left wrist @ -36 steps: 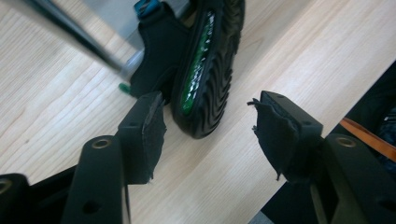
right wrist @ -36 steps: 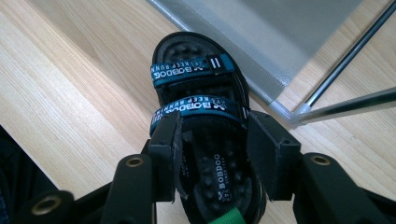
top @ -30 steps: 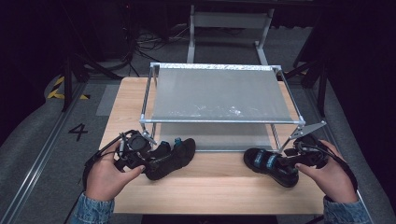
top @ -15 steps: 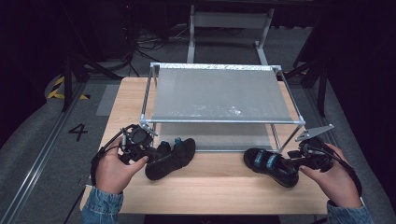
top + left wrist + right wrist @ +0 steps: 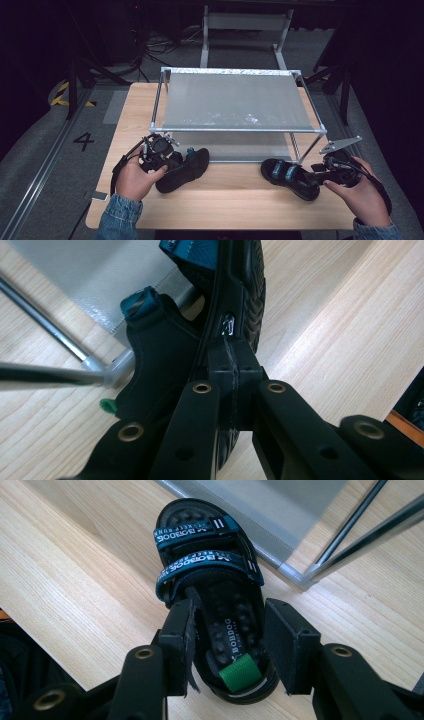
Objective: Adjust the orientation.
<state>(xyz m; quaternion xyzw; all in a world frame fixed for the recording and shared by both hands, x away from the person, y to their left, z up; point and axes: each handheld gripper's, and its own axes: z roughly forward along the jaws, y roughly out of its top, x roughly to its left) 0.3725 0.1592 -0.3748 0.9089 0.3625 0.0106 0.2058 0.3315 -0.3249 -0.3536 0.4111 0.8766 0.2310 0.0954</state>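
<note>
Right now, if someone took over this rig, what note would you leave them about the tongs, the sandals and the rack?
Left tongs: have just been closing, now shut on the left sandal, pinching its thin edge; the sandal is tipped on its side.
Right tongs: jaws straddle the heel of the right sandal, pads not pressing yet.
Both sandals lie on the table in front of the rack; the rack's shelf holds no sandal.
Done: left grip. Left, probably: close the right tongs, then lift both sandals onto the rack.

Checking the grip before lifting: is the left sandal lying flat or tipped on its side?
Tipped on its side: the left sandal shows its tread edge, pinched by the shut left gripper.
</note>
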